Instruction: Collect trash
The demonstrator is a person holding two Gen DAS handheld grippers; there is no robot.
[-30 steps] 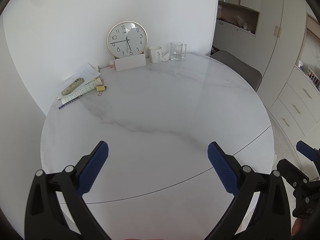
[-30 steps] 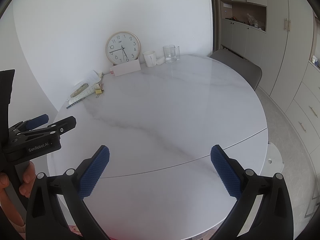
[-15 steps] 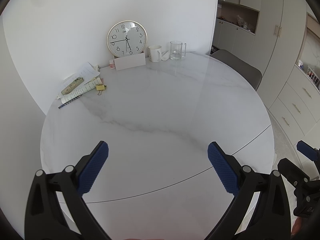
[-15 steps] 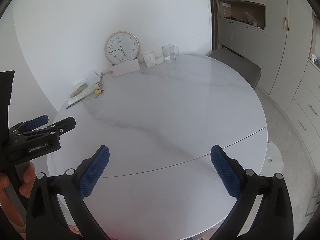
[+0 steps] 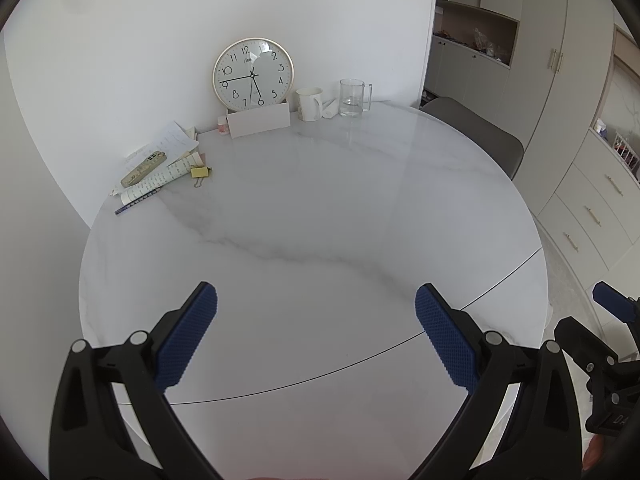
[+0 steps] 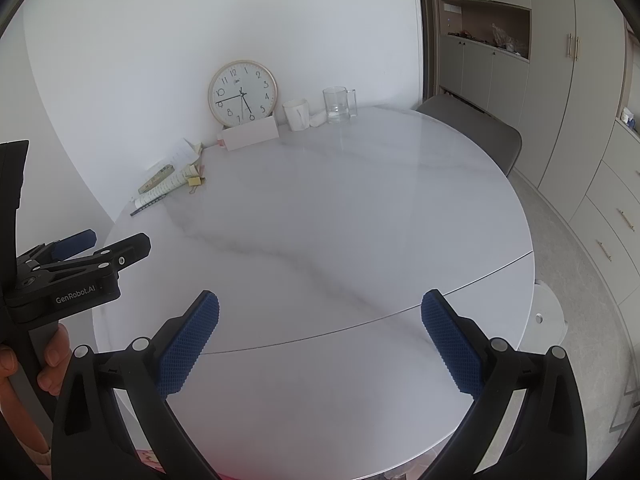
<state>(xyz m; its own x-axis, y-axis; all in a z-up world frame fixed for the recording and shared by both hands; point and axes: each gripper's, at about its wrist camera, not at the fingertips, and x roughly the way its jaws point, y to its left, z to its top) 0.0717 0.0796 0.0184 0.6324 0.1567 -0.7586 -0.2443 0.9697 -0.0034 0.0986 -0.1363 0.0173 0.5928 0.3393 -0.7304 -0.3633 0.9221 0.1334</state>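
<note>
My left gripper [image 5: 316,312] is open and empty above the near part of a round white marble table [image 5: 320,208]. My right gripper [image 6: 320,318] is open and empty, beside it to the right. Loose papers [image 5: 168,148], a rolled printed sheet [image 5: 156,184], a yellow binder clip [image 5: 199,173] and a pen [image 5: 136,203] lie at the far left of the table. They also show in the right wrist view [image 6: 172,182]. A small crumpled white scrap [image 5: 330,109] lies between the mug and the glass. Both grippers are far from these.
A wall clock [image 5: 252,74] leans on the wall behind a white card box [image 5: 260,120]. A white mug [image 5: 309,103] and a glass mug [image 5: 354,97] stand at the back. A grey chair [image 5: 476,136] sits far right, with cabinets [image 5: 580,184] beyond.
</note>
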